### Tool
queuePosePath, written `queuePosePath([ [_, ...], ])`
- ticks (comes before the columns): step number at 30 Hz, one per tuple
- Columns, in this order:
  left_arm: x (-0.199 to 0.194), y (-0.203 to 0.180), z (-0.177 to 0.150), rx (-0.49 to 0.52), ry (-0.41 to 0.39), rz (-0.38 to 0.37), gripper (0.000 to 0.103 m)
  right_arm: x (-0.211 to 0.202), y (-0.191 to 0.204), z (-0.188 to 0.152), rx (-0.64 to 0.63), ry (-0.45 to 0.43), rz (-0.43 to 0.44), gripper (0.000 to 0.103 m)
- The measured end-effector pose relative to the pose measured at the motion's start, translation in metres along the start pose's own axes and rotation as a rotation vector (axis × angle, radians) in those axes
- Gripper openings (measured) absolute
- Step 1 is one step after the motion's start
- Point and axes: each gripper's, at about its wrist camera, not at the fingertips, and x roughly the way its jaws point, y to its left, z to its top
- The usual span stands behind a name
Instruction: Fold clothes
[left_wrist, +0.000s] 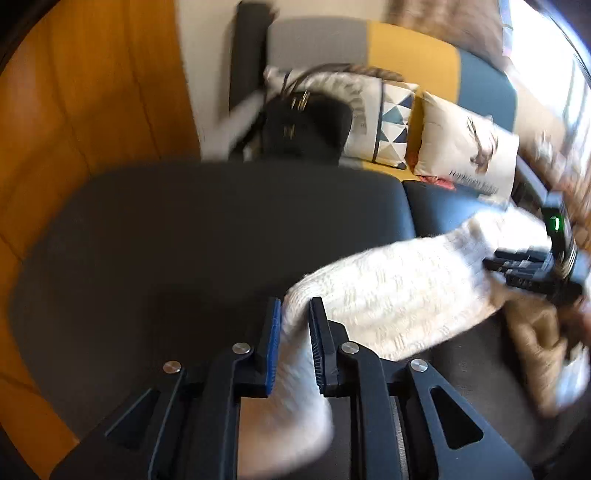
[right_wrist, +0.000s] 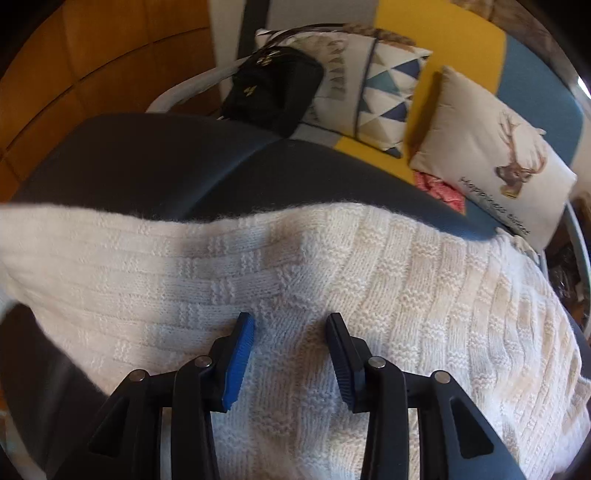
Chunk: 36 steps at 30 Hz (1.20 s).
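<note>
A white cable-knit sweater (left_wrist: 399, 280) stretches over a dark padded surface (left_wrist: 184, 240) between my two grippers. My left gripper (left_wrist: 295, 306) is shut on one narrow end of it; cloth fills the gap between the blue pads and hangs below the fingers. In the left wrist view my right gripper (left_wrist: 495, 262) is at the sweater's far right end. In its own view the right gripper (right_wrist: 290, 321) has its jaws fairly wide apart, with a thick bunch of the sweater (right_wrist: 369, 266) pinched between the pads. The knit spreads out to both sides of it.
Behind the dark surface is a sofa with a triangle-patterned cushion (right_wrist: 388, 92), a deer-print cushion (right_wrist: 498, 147) and a black handbag (right_wrist: 273, 88). A pink cloth (right_wrist: 439, 188) lies by the deer cushion. Wooden floor (left_wrist: 74, 110) is at the left. A tan fabric (left_wrist: 535, 332) lies at the right.
</note>
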Motion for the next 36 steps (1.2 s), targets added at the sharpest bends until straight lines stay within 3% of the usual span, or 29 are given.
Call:
queuePosePath([
  [5, -0.026, 0.082, -0.019, -0.291, 0.000, -0.106, 0.025, -0.004, -0.016, -0.011, 0.022, -0.046, 0.027, 0.040],
  [8, -0.039, 0.125, -0.047, -0.456, 0.034, -0.147, 0.025, -0.006, -0.021, -0.016, 0.026, -0.060, 0.036, 0.040],
  [10, -0.036, 0.150, -0.075, -0.597, 0.092, -0.224, 0.025, -0.007, -0.022, -0.019, 0.030, -0.067, 0.035, 0.041],
  [15, -0.015, 0.148, -0.119, -0.746, 0.158, -0.333, 0.026, -0.009, -0.025, -0.025, 0.054, -0.074, 0.060, 0.043],
  [18, 0.005, 0.135, -0.122, -0.813, 0.154, -0.392, 0.035, -0.012, -0.025, -0.030, 0.048, -0.071, 0.075, 0.043],
  [27, 0.050, 0.120, -0.086, -0.949, 0.152, -0.362, 0.046, -0.020, -0.016, -0.042, 0.027, -0.058, 0.077, 0.044],
  [30, 0.052, 0.121, -0.079, -0.968, 0.114, -0.307, 0.046, -0.022, -0.013, -0.044, 0.040, -0.049, 0.076, 0.044],
  [32, 0.051, 0.118, -0.073, -0.919, 0.093, -0.226, 0.034, -0.023, -0.009, -0.045, 0.041, -0.042, 0.067, 0.044],
  [33, 0.050, 0.116, -0.069, -0.889, 0.087, -0.181, 0.020, -0.023, -0.008, -0.044, 0.046, -0.038, 0.063, 0.044],
  [34, 0.050, 0.115, -0.065, -0.871, 0.082, -0.149, 0.014, -0.023, -0.006, -0.043, 0.053, -0.033, 0.061, 0.045],
  [36, 0.049, 0.115, -0.058, -0.857, 0.064, -0.100, 0.009, -0.023, -0.003, -0.040, 0.068, -0.027, 0.061, 0.047],
])
